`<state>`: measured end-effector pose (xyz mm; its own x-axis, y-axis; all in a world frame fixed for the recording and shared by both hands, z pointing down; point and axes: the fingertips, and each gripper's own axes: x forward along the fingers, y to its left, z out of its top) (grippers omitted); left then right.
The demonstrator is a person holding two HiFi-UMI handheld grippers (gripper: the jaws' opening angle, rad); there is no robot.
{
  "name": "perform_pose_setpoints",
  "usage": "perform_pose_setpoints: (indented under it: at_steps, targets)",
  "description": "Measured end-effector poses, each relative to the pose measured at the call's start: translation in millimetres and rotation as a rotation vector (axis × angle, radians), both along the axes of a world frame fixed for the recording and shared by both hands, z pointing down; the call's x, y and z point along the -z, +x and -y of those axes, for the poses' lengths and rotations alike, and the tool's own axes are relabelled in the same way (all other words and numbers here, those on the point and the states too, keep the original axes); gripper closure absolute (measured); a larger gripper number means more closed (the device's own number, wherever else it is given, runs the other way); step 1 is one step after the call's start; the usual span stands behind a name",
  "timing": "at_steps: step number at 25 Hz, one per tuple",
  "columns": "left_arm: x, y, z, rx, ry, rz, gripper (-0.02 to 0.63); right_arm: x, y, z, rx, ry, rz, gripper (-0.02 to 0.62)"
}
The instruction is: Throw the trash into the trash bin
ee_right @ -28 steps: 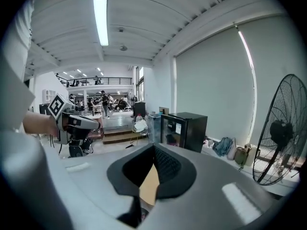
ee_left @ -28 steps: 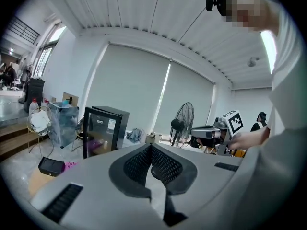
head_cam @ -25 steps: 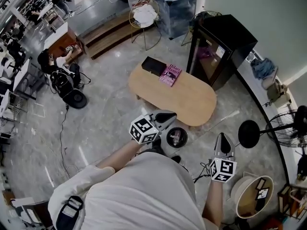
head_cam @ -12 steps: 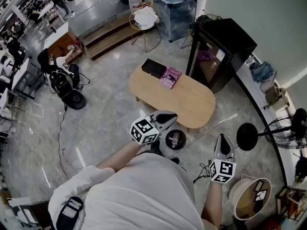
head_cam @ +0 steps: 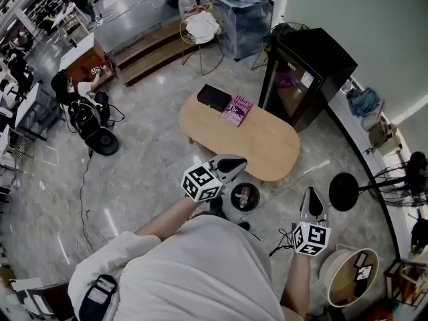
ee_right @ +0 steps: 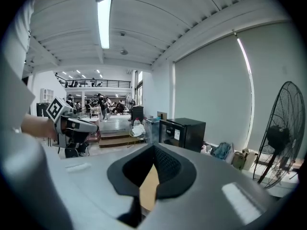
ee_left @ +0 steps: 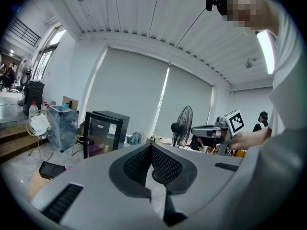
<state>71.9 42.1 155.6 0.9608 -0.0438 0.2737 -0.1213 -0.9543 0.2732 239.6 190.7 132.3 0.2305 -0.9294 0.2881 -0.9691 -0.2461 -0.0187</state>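
Lettering on the pink book seems to read "Hilary Mantel". Left tongs and right tongs are clenched, empty. The trash bin stands on open floor near the bench edge.

Floor: glossy polished stone, reflective. Table: pale wood, matt, smooth. Fridge: blk, semi-gloss, w/ glass door. Left gripper: matt grey plastic shell; pads blk, dimpled, rubber-like. Shirt: white cloth.
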Motion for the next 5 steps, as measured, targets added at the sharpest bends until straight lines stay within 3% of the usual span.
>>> perform_pose_setpoints:
  at_steps: [5]
  targets:
    - [3.0,1.1,4.7,0.001,0.001,-0.005,0.6,5.2,1.8,3.8,-0.007,0.007,-0.003,0.584]
